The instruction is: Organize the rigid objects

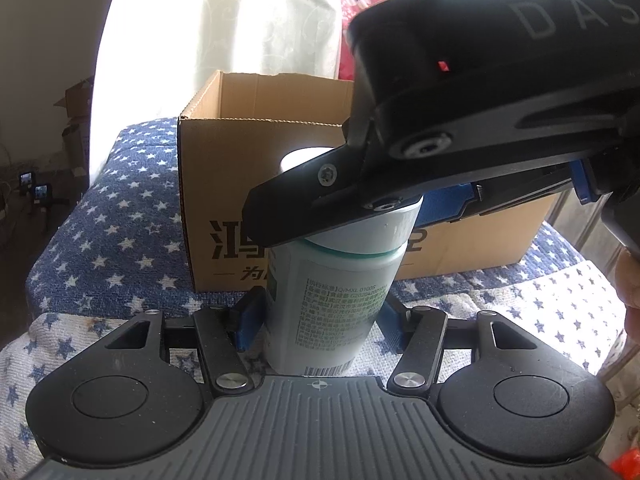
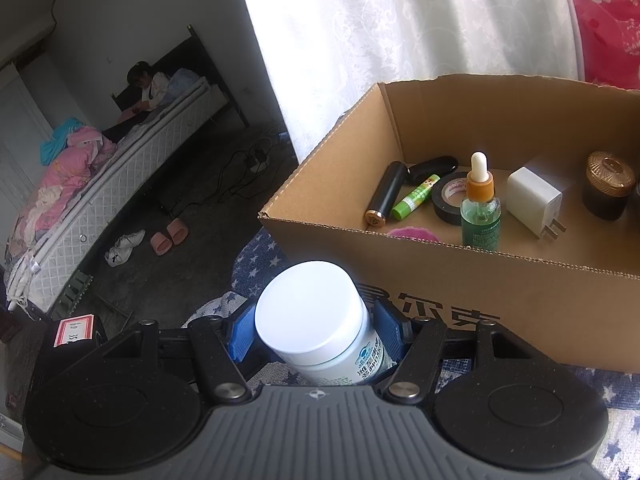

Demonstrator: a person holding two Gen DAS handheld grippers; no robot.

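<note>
White-capped, the bottle (image 1: pixel 332 300) stands on the starred cloth (image 1: pixel 120 248) just before the box (image 2: pixel 500 304). The left gripper (image 1: pixel 320 320) clamps its body; the right gripper (image 2: pixel 316 336) seems clamped on its cap (image 2: pixel 308 312).

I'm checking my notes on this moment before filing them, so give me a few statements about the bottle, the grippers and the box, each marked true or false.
1. Both grippers are closed on the white bottle. True: the left gripper clamps its body, the right gripper its cap.
2. The cardboard box is empty. False: it holds several items, including a dropper bottle and a white charger.
3. The dropper bottle stands upright. True.
4. The roll of black tape lies outside the box. False: it lies inside.
5. The box sits on bare wood. False: on a star-patterned cloth.
</note>
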